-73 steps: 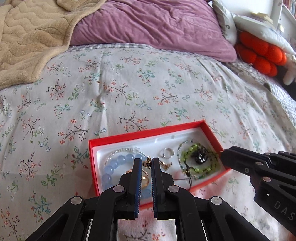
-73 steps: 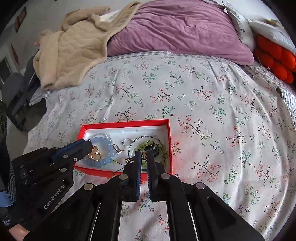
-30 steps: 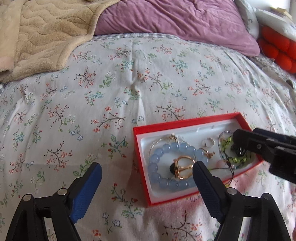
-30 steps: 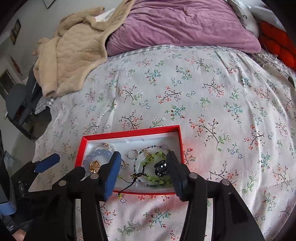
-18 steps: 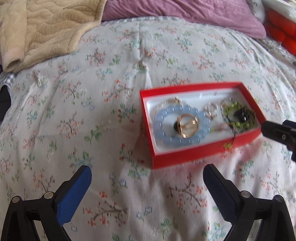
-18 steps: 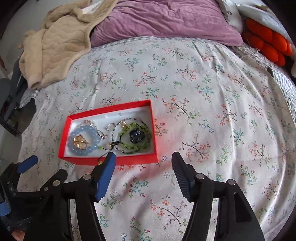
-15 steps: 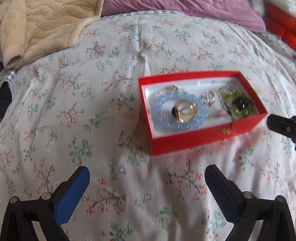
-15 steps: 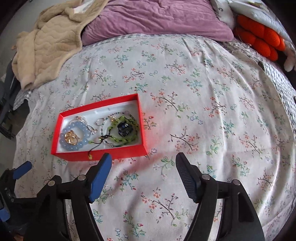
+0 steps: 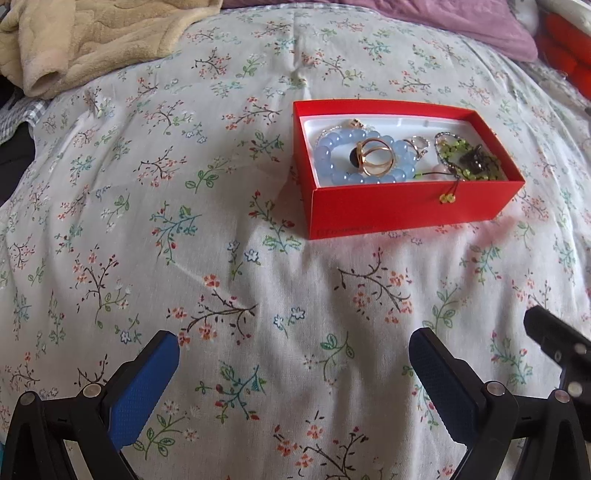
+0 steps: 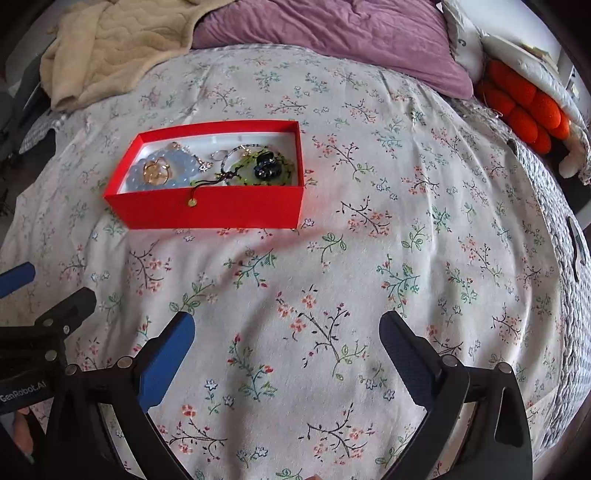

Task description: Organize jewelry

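Nearest: left gripper (image 9: 293, 373) fingers spread wide, nothing between them, over floral bedspread (image 9: 229, 258). Right gripper (image 10: 286, 356) likewise splayed wide apart and empty, beside the left one. Farther out, well apart from both: red box (image 9: 406, 206) resting on bedspread, white-lined. Inside: blue bead bracelet (image 9: 334, 147) at left end with gold ring (image 9: 375, 160) lying on it; small silver ring (image 9: 417, 142) mid-box; green bead bracelet (image 9: 456, 147) with dark charm at right end, its cord dangling over front wall. Beyond: beige blanket (image 10: 118, 48), purple pillow (image 10: 332, 33), orange cushion (image 10: 524, 107).
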`<state>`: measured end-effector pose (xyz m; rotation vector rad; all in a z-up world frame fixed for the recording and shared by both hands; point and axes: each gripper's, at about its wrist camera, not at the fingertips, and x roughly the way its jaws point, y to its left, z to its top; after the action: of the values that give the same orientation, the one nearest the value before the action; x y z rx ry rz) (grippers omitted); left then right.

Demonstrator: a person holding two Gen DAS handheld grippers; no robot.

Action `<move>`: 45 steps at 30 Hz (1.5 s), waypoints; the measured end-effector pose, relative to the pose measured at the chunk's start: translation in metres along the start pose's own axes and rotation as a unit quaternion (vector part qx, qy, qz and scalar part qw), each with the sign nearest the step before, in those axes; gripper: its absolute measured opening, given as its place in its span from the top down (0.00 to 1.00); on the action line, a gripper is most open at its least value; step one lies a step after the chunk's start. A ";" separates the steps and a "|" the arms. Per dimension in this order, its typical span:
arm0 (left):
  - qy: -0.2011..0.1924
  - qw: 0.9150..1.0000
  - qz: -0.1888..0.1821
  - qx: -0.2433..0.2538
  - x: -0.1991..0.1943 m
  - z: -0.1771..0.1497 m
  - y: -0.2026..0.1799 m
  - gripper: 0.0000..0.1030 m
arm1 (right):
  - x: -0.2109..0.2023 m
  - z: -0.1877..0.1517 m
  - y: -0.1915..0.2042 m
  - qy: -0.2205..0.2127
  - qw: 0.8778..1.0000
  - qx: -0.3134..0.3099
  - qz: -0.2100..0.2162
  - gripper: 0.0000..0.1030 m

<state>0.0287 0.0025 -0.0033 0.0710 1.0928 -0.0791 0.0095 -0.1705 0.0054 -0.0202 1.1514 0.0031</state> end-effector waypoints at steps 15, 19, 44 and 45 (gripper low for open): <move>-0.012 1.000 0.007 0.014 -0.002 -0.001 -0.007 0.01 | -0.005 0.002 -0.004 -0.015 1.000 0.021 -0.014 0.02; -0.013 1.000 0.008 0.015 -0.002 -0.001 -0.007 0.01 | -0.005 0.003 -0.003 -0.015 1.000 0.020 -0.017 0.02; -0.012 1.000 0.008 0.013 -0.002 0.000 -0.003 0.01 | -0.002 0.003 -0.001 -0.014 0.999 0.025 -0.021 0.02; -0.012 1.000 0.008 0.013 -0.002 0.000 -0.003 0.01 | -0.002 0.003 -0.001 -0.014 0.999 0.025 -0.020 0.02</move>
<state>0.0271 -0.0008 -0.0017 0.1026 1.0662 -0.0796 0.0118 -0.1712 0.0082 0.0018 1.1232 -0.0614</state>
